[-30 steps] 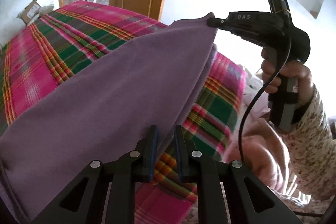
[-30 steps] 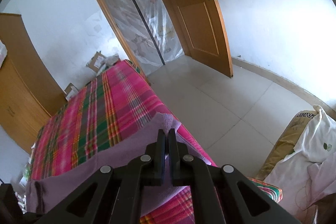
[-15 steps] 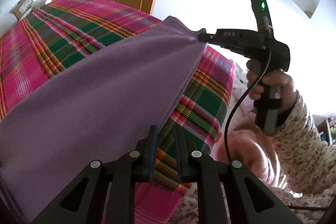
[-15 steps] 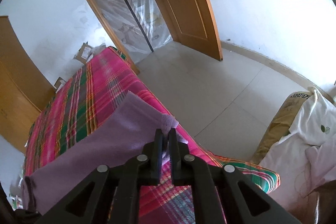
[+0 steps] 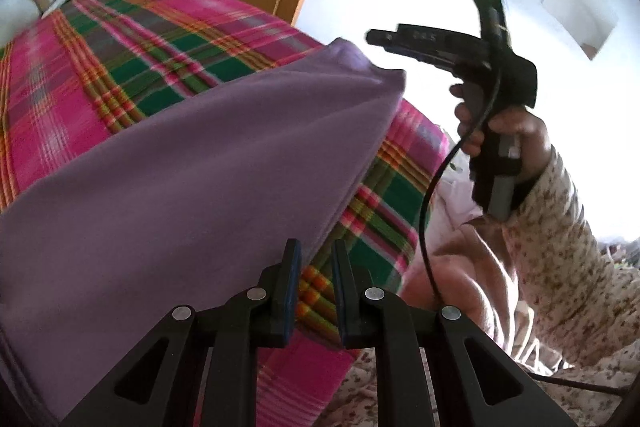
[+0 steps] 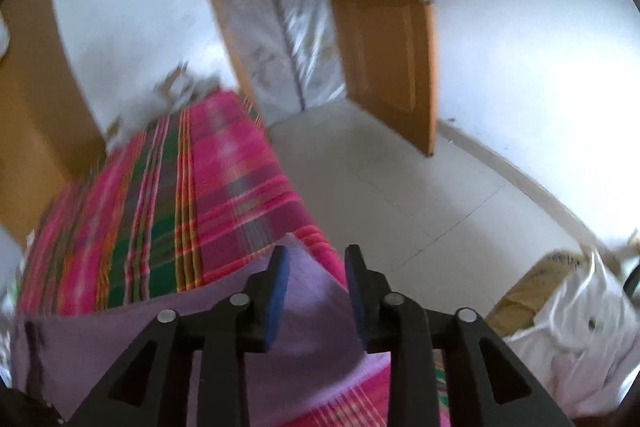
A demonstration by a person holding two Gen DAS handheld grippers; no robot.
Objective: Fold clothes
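I see a purple garment (image 5: pixel 192 163) spread flat across a bed covered by a pink, green and orange plaid sheet (image 5: pixel 120 39). The garment lies over the near end of the sheet, with one corner reaching the sheet's right edge.

My left gripper (image 5: pixel 314 267) hovers just above the garment's near edge. Its two black fingers stand slightly parted with nothing between them; plaid shows through the gap.

My right gripper (image 6: pixel 314 275) is above the garment's far corner, on the side of the sheet nearest the tiled floor (image 6: pixel 400 187). Its fingers are spread apart and hold nothing; the purple corner lies loose beneath them. From the left camera, this gripper floats apart from the cloth, held in a hand (image 5: pixel 508 135) with a floral sleeve (image 5: pixel 560 227).

Beyond the sheet's far end stands a wooden door (image 6: pixel 384 27).
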